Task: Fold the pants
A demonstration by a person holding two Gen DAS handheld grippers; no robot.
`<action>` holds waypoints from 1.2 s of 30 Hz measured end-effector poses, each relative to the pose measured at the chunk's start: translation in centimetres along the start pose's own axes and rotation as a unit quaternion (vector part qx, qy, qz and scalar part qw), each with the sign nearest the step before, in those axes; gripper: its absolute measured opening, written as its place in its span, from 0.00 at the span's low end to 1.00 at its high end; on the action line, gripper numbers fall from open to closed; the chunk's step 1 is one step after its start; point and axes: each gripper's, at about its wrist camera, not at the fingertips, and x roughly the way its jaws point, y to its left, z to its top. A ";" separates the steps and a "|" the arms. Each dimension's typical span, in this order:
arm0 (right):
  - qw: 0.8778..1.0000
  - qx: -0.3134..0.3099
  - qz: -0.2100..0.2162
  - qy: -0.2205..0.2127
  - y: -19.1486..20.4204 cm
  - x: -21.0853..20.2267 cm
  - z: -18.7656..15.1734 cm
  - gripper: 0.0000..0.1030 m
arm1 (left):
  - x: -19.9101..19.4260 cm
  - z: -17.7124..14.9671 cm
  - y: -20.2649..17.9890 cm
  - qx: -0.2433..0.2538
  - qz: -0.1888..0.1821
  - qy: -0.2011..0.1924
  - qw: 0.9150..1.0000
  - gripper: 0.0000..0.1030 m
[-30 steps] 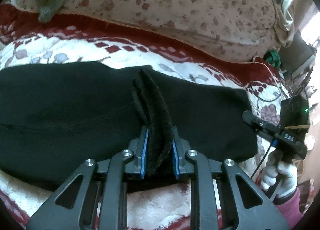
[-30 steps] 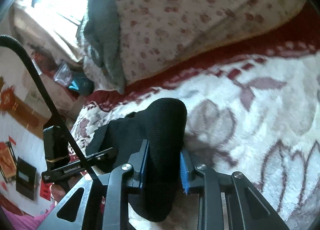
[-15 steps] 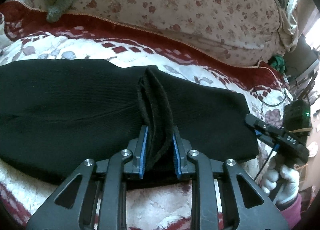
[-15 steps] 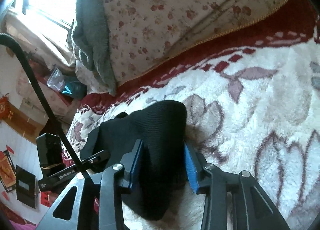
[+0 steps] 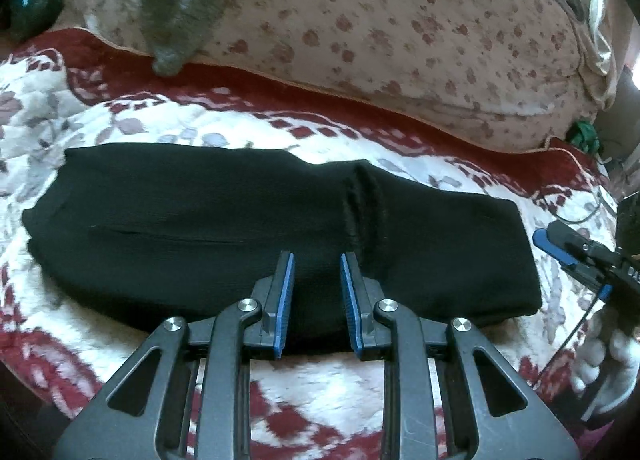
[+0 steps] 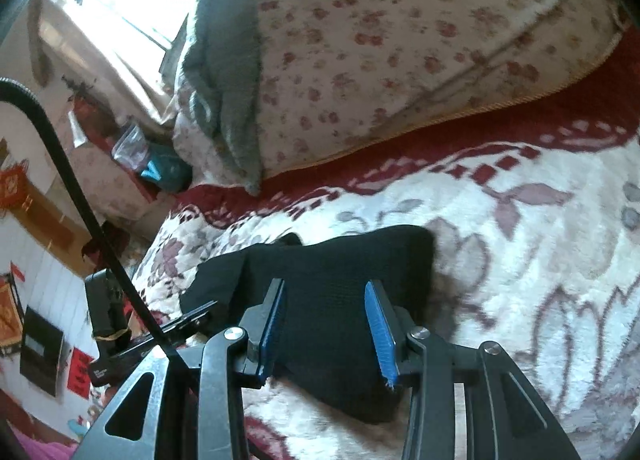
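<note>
My jaws stand apart on both grippers, gripping nothing: the left gripper point(image 5: 316, 292) hovers over the near edge of the black pants point(image 5: 200, 227), the right gripper point(image 6: 326, 324) over their end. The pants lie folded in a long band on the red-and-white floral blanket point(image 5: 312, 388) of the bed. A raised ridge point(image 5: 364, 203) of cloth could slump and loosen the fold, or a jaw could snag the knit on pulling away.

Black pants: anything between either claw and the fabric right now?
Nothing visible. The left claw is open directly over the black pants, and the right claw is open astride their end. Only the blanket lies around them.
</note>
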 end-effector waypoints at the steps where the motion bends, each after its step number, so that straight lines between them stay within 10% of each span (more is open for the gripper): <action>1: 1.000 -0.005 0.002 0.003 0.4 0.3 0.0 0.37 | -0.1 0.0 0.3 -0.002 0.001 -0.001 1.000 0.21; 11: 0.998 -0.043 0.025 0.029 3.2 3.2 -0.9 0.44 | -1.5 -0.6 2.8 -0.039 0.006 -0.007 0.999 0.21; 15: 0.996 -0.071 0.027 0.045 4.7 4.8 -1.2 0.47 | -2.4 -1.1 4.2 -0.071 -0.011 -0.016 0.997 0.50; 36: 0.970 -0.184 0.077 0.143 15.0 19.7 1.4 0.52 | -5.1 -4.8 16.4 -0.275 0.022 -0.043 0.960 0.50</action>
